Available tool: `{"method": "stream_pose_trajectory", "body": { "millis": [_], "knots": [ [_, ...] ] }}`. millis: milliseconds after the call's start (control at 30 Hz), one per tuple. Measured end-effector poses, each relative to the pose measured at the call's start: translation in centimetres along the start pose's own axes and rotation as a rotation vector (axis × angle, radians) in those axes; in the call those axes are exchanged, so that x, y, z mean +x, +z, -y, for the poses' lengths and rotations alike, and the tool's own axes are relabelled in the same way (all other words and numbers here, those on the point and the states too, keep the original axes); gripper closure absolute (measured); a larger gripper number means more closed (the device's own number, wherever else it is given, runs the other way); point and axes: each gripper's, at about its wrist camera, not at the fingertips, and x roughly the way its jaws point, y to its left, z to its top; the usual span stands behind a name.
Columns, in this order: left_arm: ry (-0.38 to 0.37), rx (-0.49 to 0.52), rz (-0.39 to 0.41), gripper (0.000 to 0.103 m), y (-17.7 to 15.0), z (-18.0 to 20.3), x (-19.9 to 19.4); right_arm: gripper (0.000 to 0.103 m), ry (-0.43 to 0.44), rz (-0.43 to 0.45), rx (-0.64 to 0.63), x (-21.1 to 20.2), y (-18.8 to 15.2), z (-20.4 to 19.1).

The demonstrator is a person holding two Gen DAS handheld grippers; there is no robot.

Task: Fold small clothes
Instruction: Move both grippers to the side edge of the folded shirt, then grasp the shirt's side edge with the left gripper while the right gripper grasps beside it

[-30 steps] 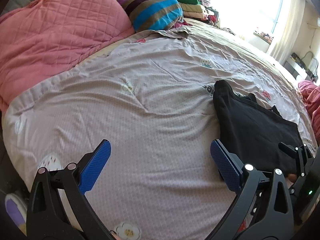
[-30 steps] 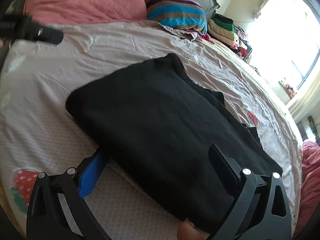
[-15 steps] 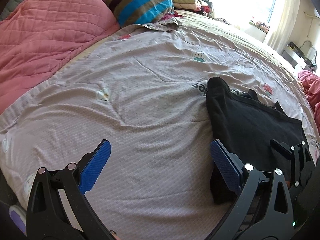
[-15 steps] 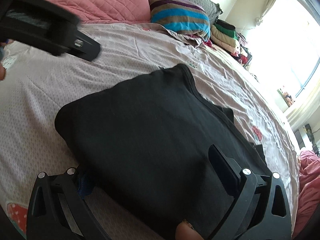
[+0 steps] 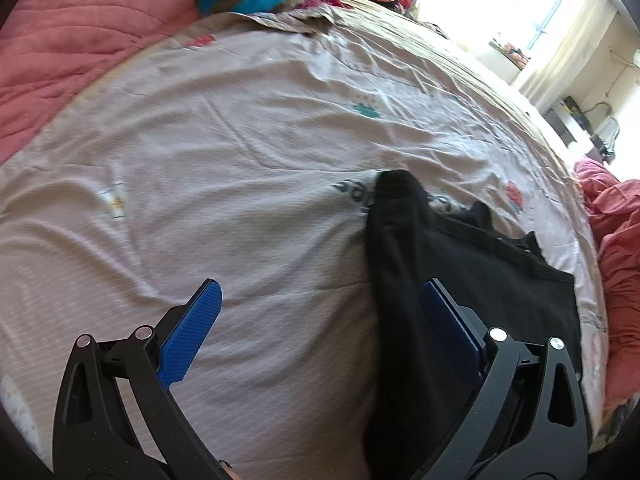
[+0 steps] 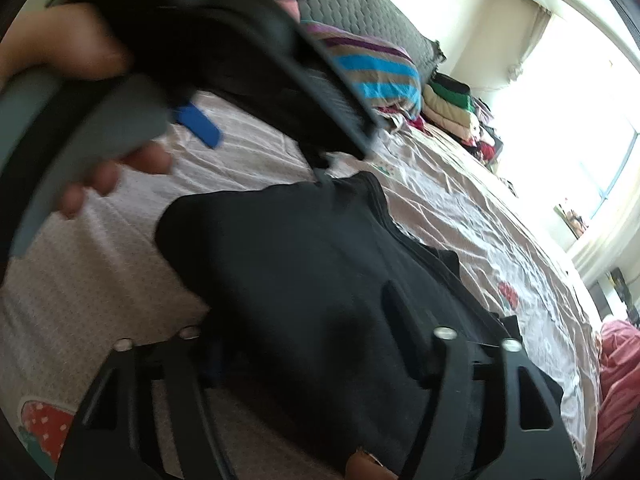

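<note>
Bedsheet (image 5: pixel 248 168) wide and bare left of frame. Left gripper (image 5: pixel 316 312) spread over black garment's (image 5: pixel 460 280) left edge. Right gripper (image 6: pixel 300 320) has been closing around garment's near edge, grip unclear. Only right view shows hand (image 6: pixel 104 168).

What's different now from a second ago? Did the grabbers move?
The left gripper swung over toward the black garment and now hangs open at its near edge, with its hand filling the right camera's view. The right gripper has just been closing, with the garment's near end between its jaws. The garment stayed folded on the bedsheet.
</note>
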Motion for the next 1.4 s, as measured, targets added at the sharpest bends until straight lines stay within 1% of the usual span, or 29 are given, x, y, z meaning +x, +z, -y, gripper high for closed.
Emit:
{"method": "stream_pose_trajectory", "body": {
  "millis": [33,100,167,200,367,567,600,633,667,700,767,800,833,933,1000,1400],
  "knots": [
    [-0.005,0.012,-0.004,0.01,0.2,0.4,0.2,0.057,0.008,0.009,-0.007,-0.2,0.0,-0.1],
    [0.0,0.032,-0.014,0.01,0.4,1.1,0.7,0.077,0.005,0.031,-0.019,-0.8,-0.1,-0.5],
    [-0.005,0.049,-0.034,0.01,0.7,1.7,1.4,0.082,-0.018,0.058,-0.024,-1.4,-0.1,-0.6],
    [-0.008,0.053,-0.047,0.01,0.8,2.0,1.8,0.084,-0.023,0.066,-0.018,-1.6,-0.1,-0.5],
    [-0.01,0.073,-0.08,0.01,1.1,2.8,3.2,0.086,-0.019,0.09,0.013,-2.4,-0.1,0.1],
    [-0.051,0.084,-0.081,0.01,1.1,3.8,3.5,0.087,-0.026,0.109,0.038,-3.0,-0.4,0.4],
    [-0.047,0.091,-0.077,0.014,1.1,4.0,3.5,0.088,-0.027,0.112,0.042,-3.1,-0.5,0.3],
    [-0.044,0.097,-0.076,0.027,1.1,4.2,3.5,0.088,-0.028,0.115,0.046,-3.3,-0.5,0.3],
    [-0.048,0.1,-0.078,0.034,1.1,4.4,3.5,0.088,-0.027,0.116,0.049,-3.4,-0.5,0.3],
    [-0.064,0.099,-0.083,0.045,1.1,4.5,3.5,0.088,-0.028,0.118,0.053,-3.5,-0.5,0.3],
    [-0.082,0.1,-0.085,0.058,1.1,4.8,3.5,0.088,-0.028,0.121,0.06,-3.6,-0.5,0.3],
    [-0.089,0.104,-0.083,0.071,1.1,5.0,3.4,0.088,-0.028,0.122,0.064,-3.6,-0.6,0.5],
    [-0.093,0.108,-0.081,0.077,1.0,5.3,3.3,0.088,-0.03,0.123,0.069,-3.5,-0.6,0.7],
    [-0.099,0.121,-0.068,0.086,1.0,6.1,2.7,0.088,-0.033,0.13,0.086,-3.8,-0.7,1.1],
    [-0.097,0.13,-0.061,0.088,1.1,6.5,2.3,0.089,-0.035,0.138,0.1,-4.2,-0.8,1.4],
    [-0.092,0.181,-0.008,0.089,1.4,10.1,-1.1,0.091,-0.054,0.197,0.236,-7.1,-1.4,4.3]
  ]
}}
